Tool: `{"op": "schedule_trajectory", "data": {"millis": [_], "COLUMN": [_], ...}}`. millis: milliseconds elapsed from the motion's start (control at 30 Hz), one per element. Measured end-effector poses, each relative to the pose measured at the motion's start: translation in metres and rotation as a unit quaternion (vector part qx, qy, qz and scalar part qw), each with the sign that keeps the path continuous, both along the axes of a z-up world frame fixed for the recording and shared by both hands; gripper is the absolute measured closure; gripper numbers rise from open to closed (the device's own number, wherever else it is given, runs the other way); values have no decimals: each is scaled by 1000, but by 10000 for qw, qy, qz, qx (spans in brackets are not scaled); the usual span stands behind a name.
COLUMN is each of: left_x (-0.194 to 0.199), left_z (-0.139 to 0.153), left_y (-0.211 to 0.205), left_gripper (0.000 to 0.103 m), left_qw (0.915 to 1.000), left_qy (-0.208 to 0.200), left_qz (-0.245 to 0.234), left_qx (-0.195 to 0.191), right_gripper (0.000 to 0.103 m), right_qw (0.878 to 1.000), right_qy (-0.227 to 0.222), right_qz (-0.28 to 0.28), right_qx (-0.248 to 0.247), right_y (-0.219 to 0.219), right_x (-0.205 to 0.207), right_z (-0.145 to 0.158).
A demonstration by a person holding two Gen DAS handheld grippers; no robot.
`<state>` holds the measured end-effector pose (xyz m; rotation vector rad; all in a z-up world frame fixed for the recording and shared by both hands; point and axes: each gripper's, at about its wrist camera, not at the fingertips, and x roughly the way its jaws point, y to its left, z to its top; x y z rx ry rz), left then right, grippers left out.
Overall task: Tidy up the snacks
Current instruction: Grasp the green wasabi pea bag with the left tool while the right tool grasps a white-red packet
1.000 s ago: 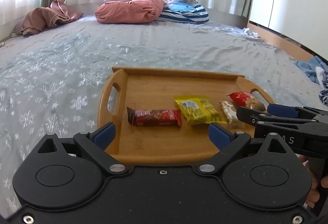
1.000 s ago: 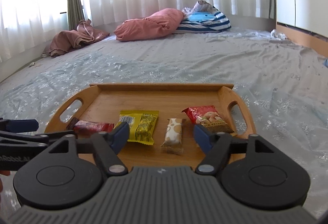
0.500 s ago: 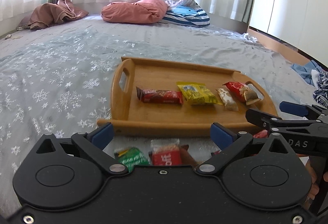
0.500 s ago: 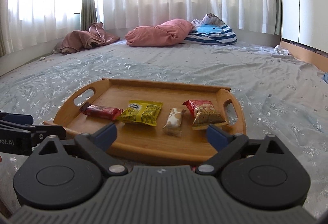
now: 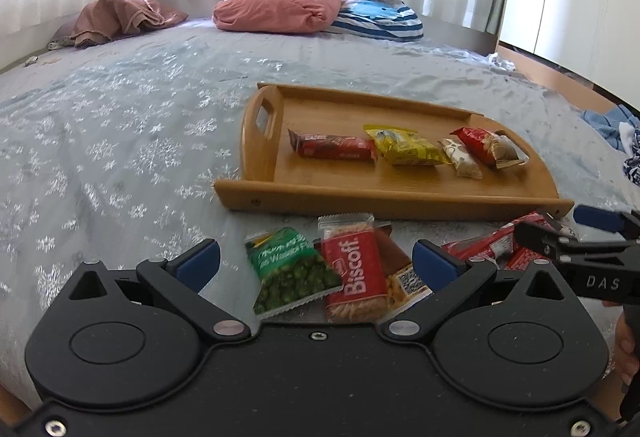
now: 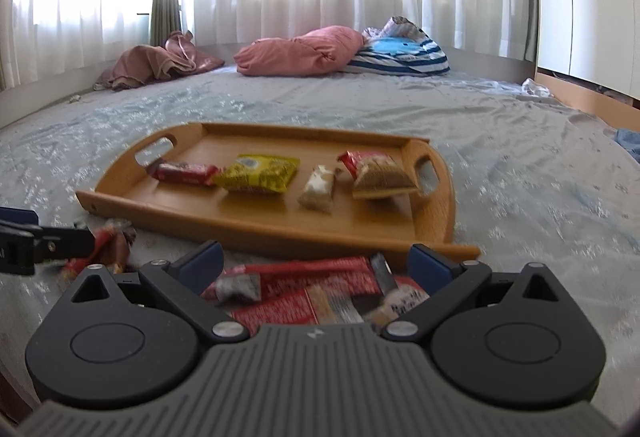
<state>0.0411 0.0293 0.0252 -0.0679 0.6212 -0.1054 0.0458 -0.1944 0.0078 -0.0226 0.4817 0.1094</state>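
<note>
Four wrapped snacks lie in a neat left-to-right row on the bamboo serving tray with cut-out handles [image 5: 400, 193], set on the grey snowflake-print bed [image 5: 120, 141]: a dark red bar [image 5: 334, 148], a yellow packet [image 5: 408, 149], a small cream-and-tan bar [image 5: 460, 159] and a red pouch [image 5: 486, 147]. The spacing suggests sorting under way. Left tongs [image 5: 316, 257] and right tongs [image 6: 316, 259] both hover released and empty over loose packets near the tray's front edge. Only the left view reads these clearly: a green wasabi-pea bag [image 5: 288, 271] and a red Biscoff biscuit pack [image 5: 354, 273]. The right view shows blurred red wrappers [image 6: 304, 293] instead.
</note>
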Motion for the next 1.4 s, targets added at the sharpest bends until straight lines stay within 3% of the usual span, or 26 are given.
{"op": "schedule_trajectory", "data": {"millis": [233,400,600,667,700,833,1100,1167,1400], "left_x": [-3,-10,-5,-3,-3,0,2,1,2], "left_z": [-7,-2,1,-2,-3,-7,-14,-14,-16], "left_y": [5,18,23,22,21,15,10,12,12], "left_gripper": [1,2,21,38,40,52,57,66,64], "left_qw": [9998,9961,9948,9954,9957,9967,9967,9967,9977], "left_qy": [40,-348,-315,-203,-152,-43,39,46,63], "left_qz": [163,738,952,923,894,773,767,750,628], "left_qx": [-52,-331,-196,-159,-168,-229,-253,-301,-229], "right_gripper": [0,0,0,0,1,6,18,24,45], "right_qw": [9997,9972,9863,9846,9845,9853,9889,9898,9928], "right_qy": [122,-54,-29,44,91,197,211,208,226], "right_qz": [-197,-737,-1600,-1714,-1725,-1693,-1467,-1411,-1173], "right_qx": [-74,151,389,329,297,146,-44,-33,-59], "right_y": [-4,-15,-36,-37,-37,-31,-17,-16,-9], "right_x": [-8,-13,-9,-9,-8,-8,-8,-9,-9], "right_z": [-14,-15,-13,-15,-17,-22,-22,-21,-21]}}
